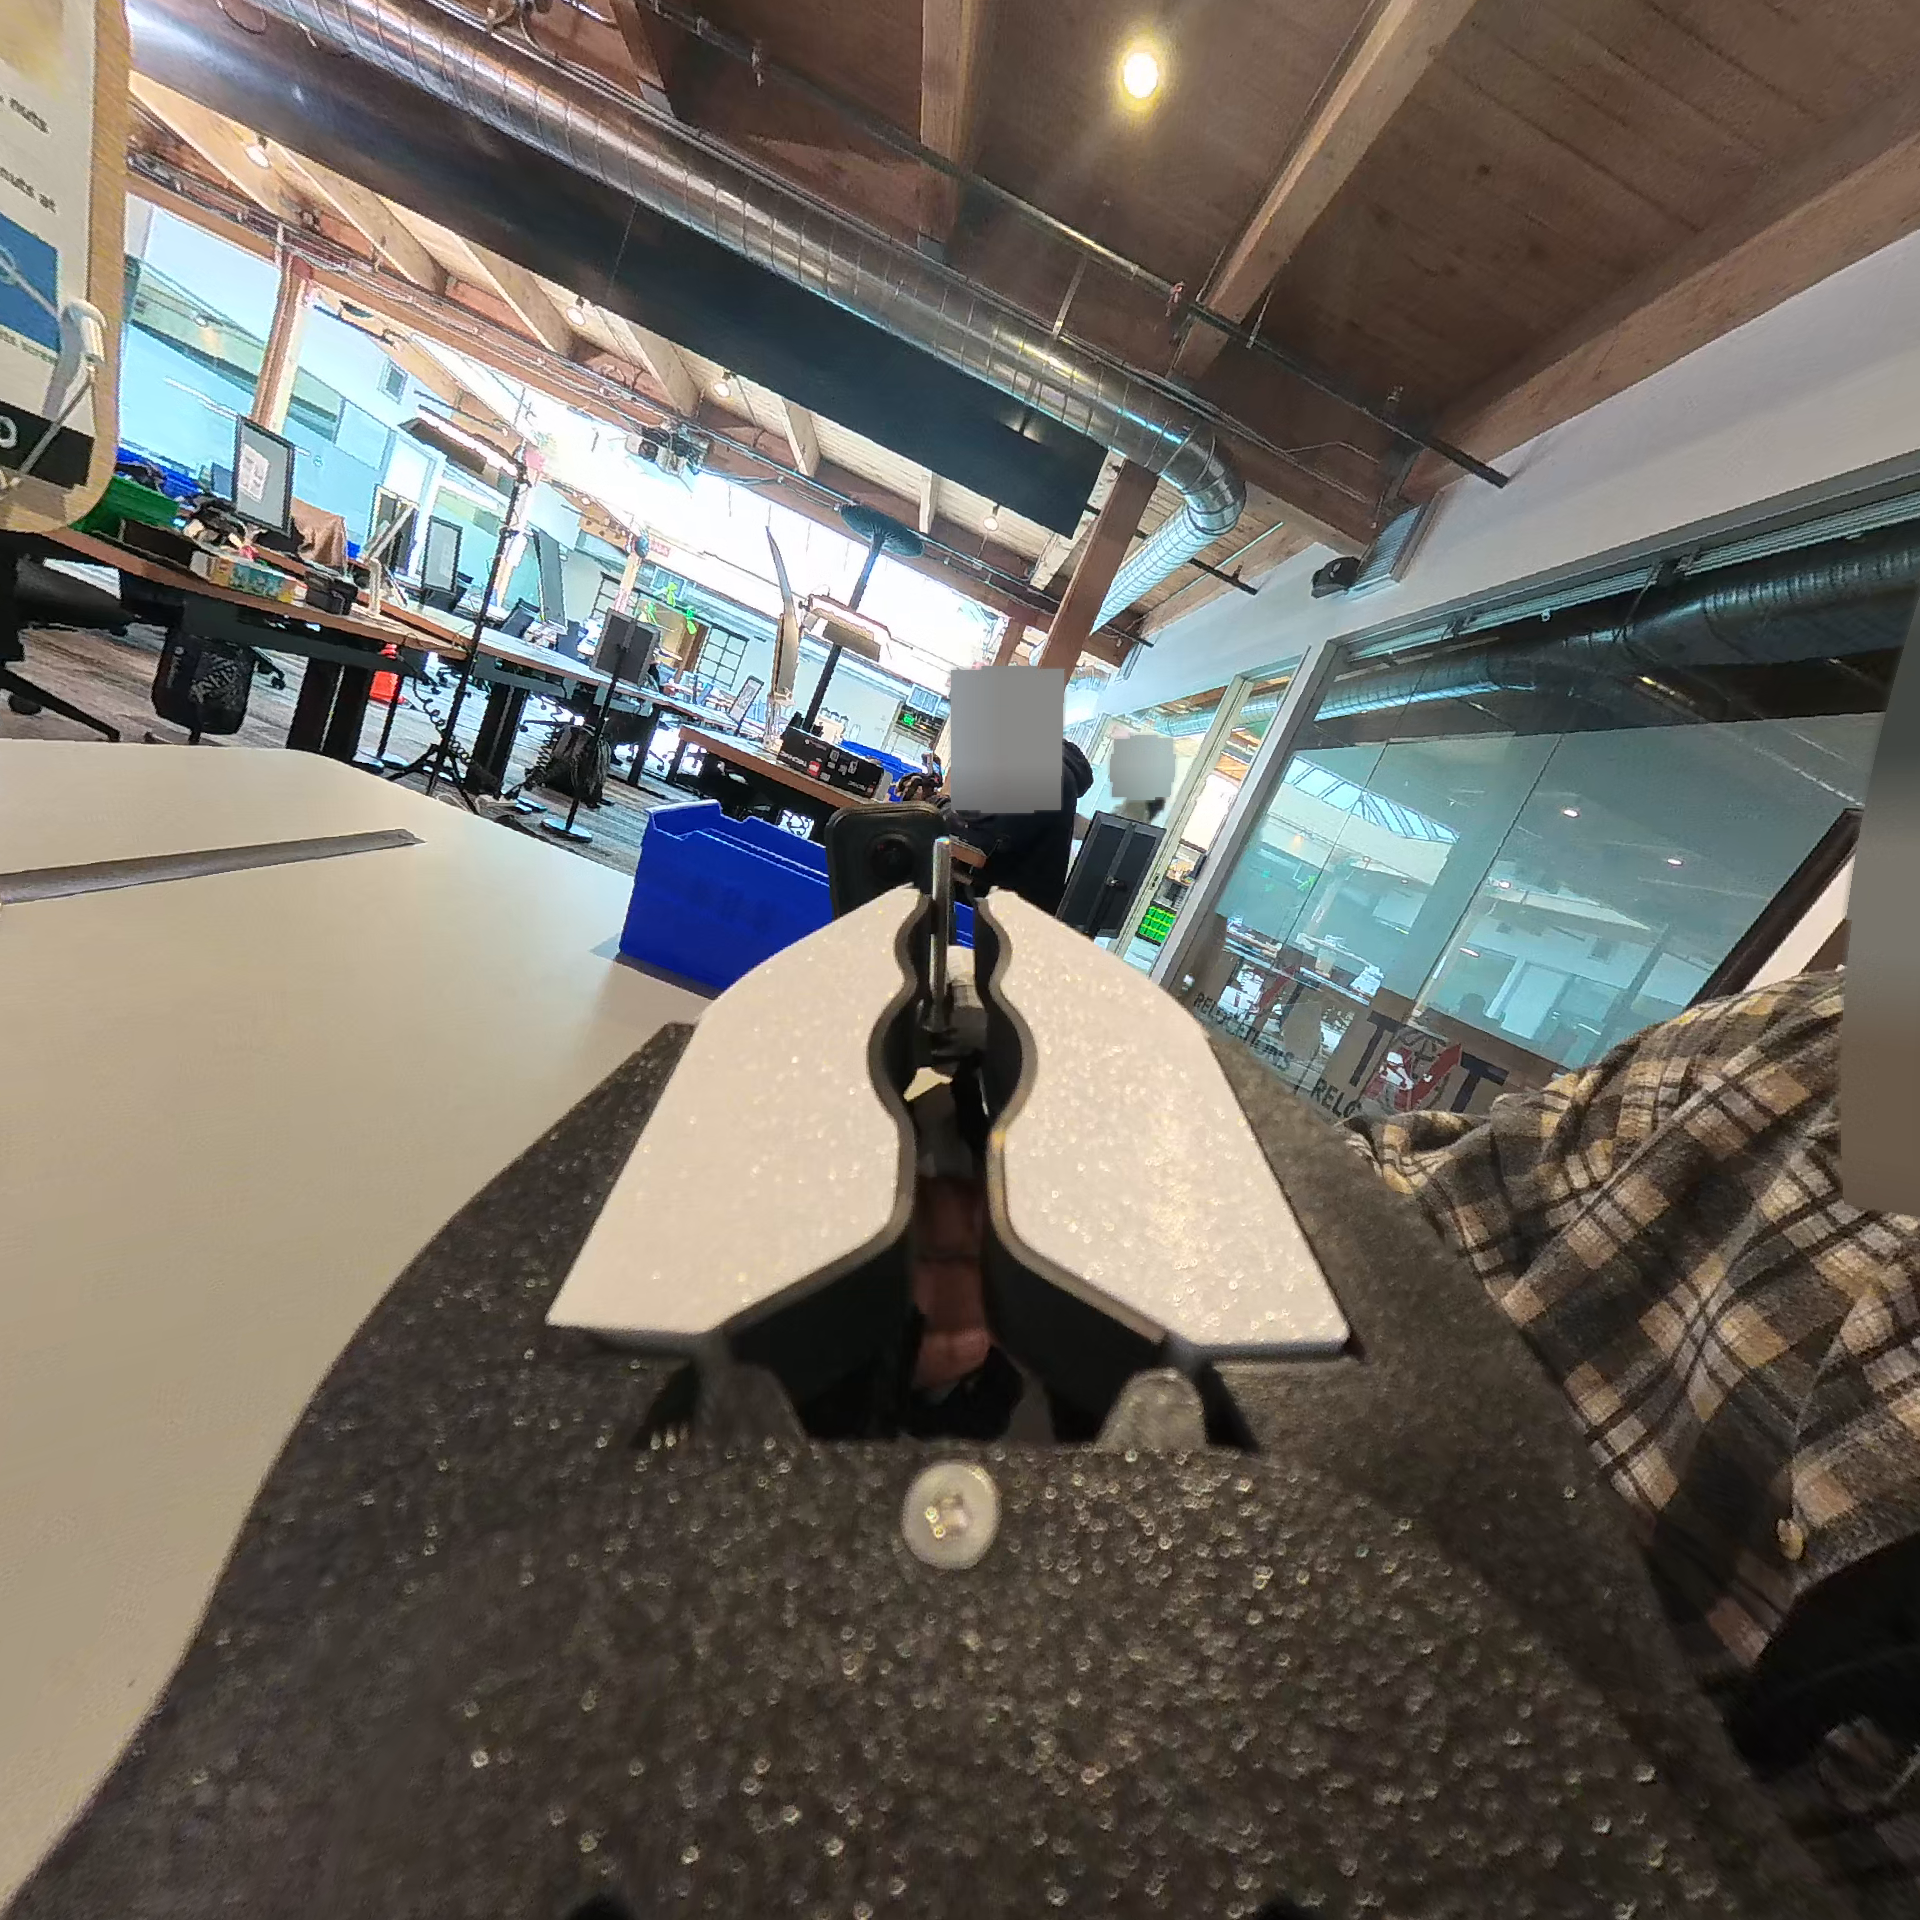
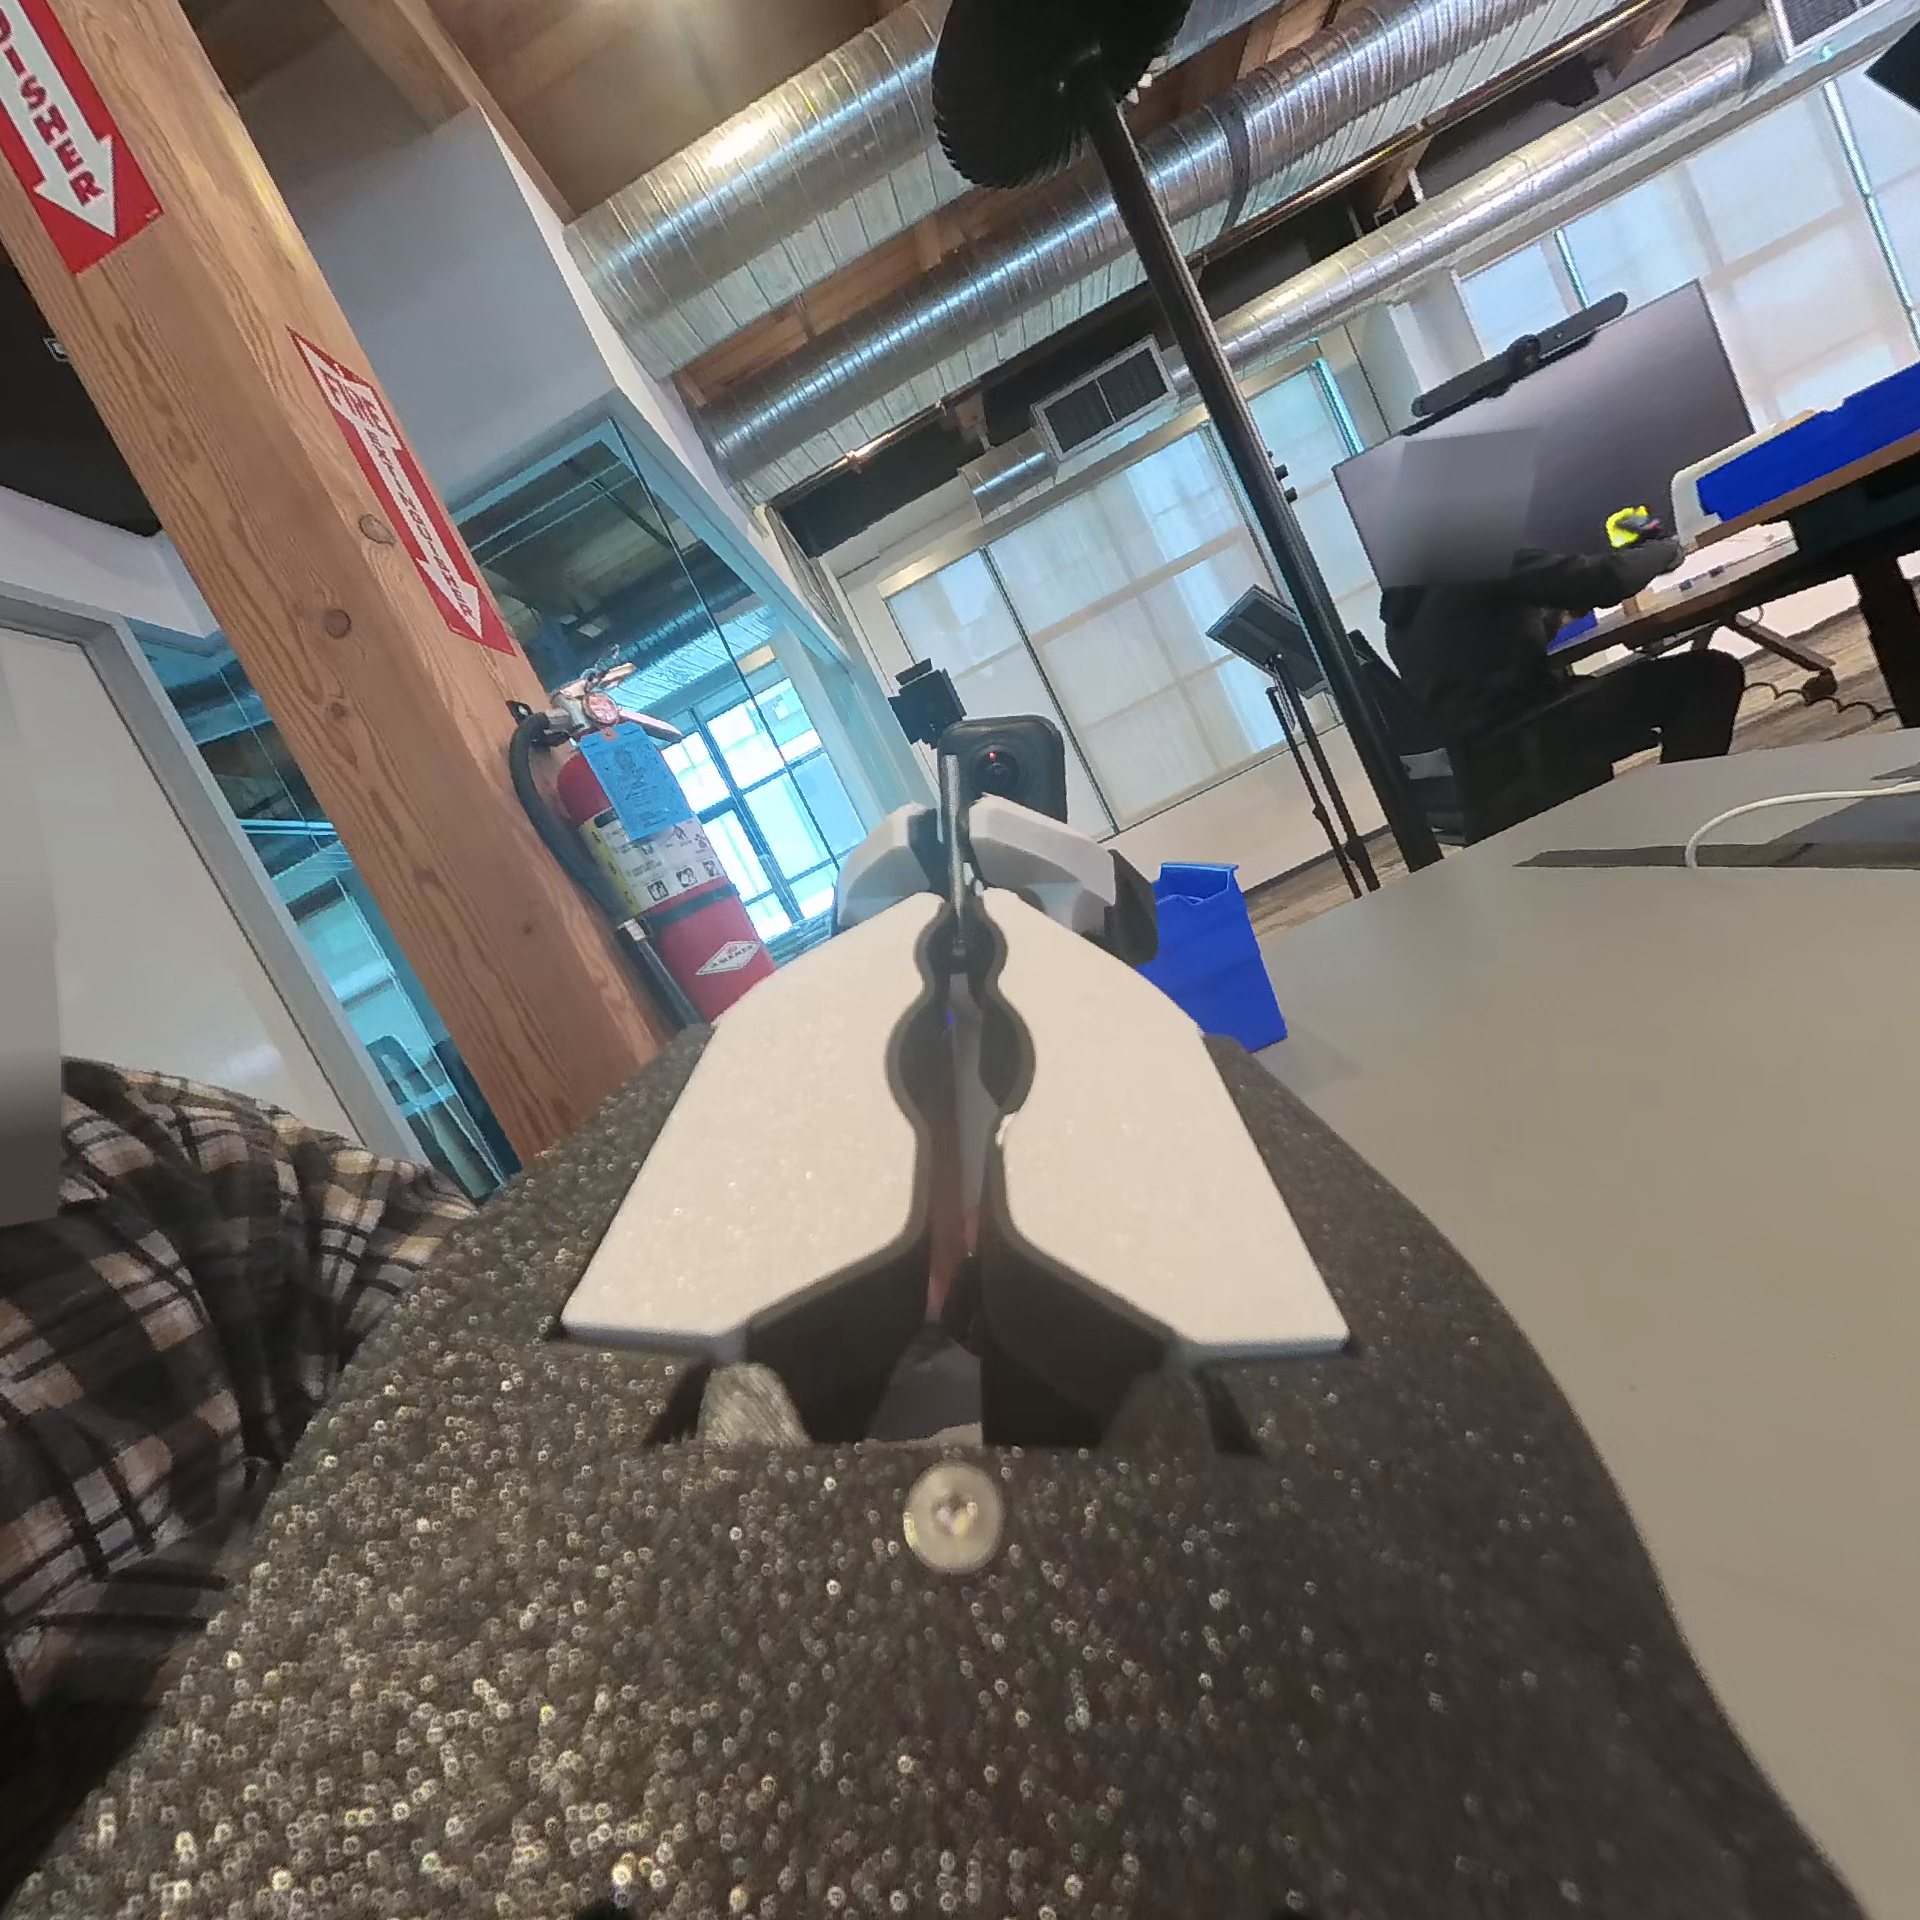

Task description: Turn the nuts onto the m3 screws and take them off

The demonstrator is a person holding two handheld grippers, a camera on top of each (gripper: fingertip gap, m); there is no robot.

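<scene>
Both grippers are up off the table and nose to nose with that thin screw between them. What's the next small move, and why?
Probably a small twist of the right gripper about the screw while the left gripper stays steady. Both look shut on the upright screw, tips nearly touching, above the table. The nut is hidden, so go gently.

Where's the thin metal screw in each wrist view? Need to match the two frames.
Left wrist view: the thin metal screw stands upright at centre, pinched at the tips of the left gripper, its top poking above them.
Right wrist view: the screw is at centre, just past the right gripper, rising from the opposite gripper's white fingers.
Shared landmark: the blue plastic bin on the pale table.
</scene>
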